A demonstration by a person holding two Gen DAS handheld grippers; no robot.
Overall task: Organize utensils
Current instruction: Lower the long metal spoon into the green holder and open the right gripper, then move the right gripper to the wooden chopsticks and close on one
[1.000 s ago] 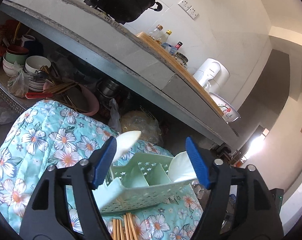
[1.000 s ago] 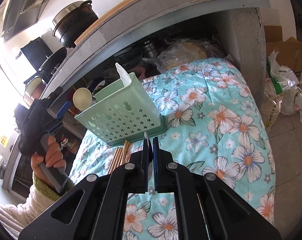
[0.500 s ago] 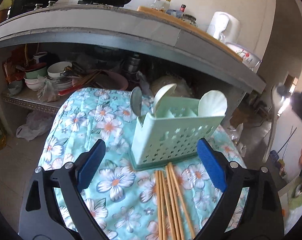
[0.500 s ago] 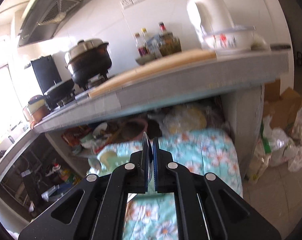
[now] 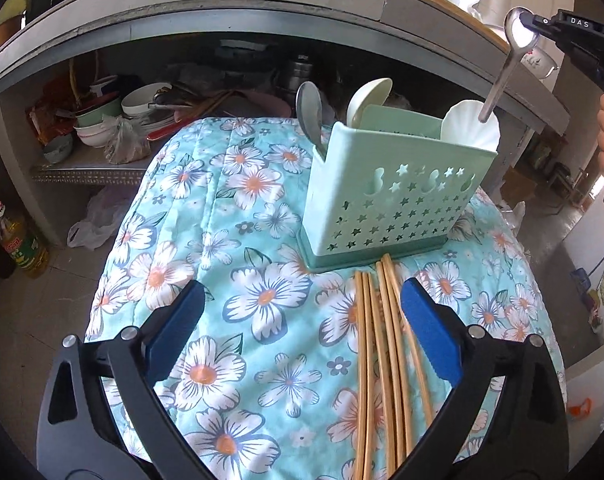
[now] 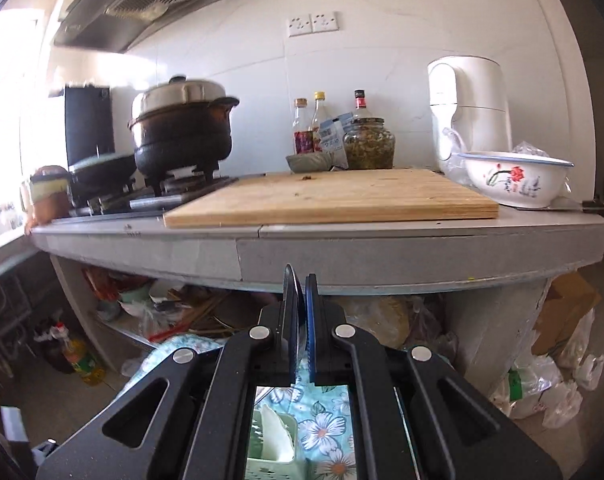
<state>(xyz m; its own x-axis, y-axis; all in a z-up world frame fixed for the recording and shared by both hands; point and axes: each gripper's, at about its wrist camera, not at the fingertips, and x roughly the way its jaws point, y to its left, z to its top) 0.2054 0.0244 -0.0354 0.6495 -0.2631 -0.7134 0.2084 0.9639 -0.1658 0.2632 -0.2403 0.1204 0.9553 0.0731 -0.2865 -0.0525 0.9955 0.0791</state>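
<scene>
The left gripper (image 5: 302,320) hangs over the floral cloth (image 5: 222,208) with its blue pads set wide; its jaws have just been opening and nothing sits between the pads except bare cloth and the near ends of the chopsticks (image 5: 385,344). I count about six wooden chopsticks, lying side by side with their far tips touching the base of the green utensil holder (image 5: 389,200). Left of the sticks the cloth is open right out to its rounded edge, where it drops to the floor; on the right the sticks lie near that pad. The holder stands upright near the far edge of the cloth, just in front of the grey counter (image 5: 262,4) and the cluttered shelf below it. Three utensils stand in it: one metal spoon (image 5: 307,108) at its left end, one cream spoon (image 5: 367,98) in the middle, one white shell-shaped scoop (image 5: 467,128) at the right. The right gripper (image 5: 541,26) is raised above the holder's right end, pads clamped on the bowl of a fourth, steel spoon (image 5: 505,68), whose handle hangs down over the scoop, clear of the holder's rim
</scene>
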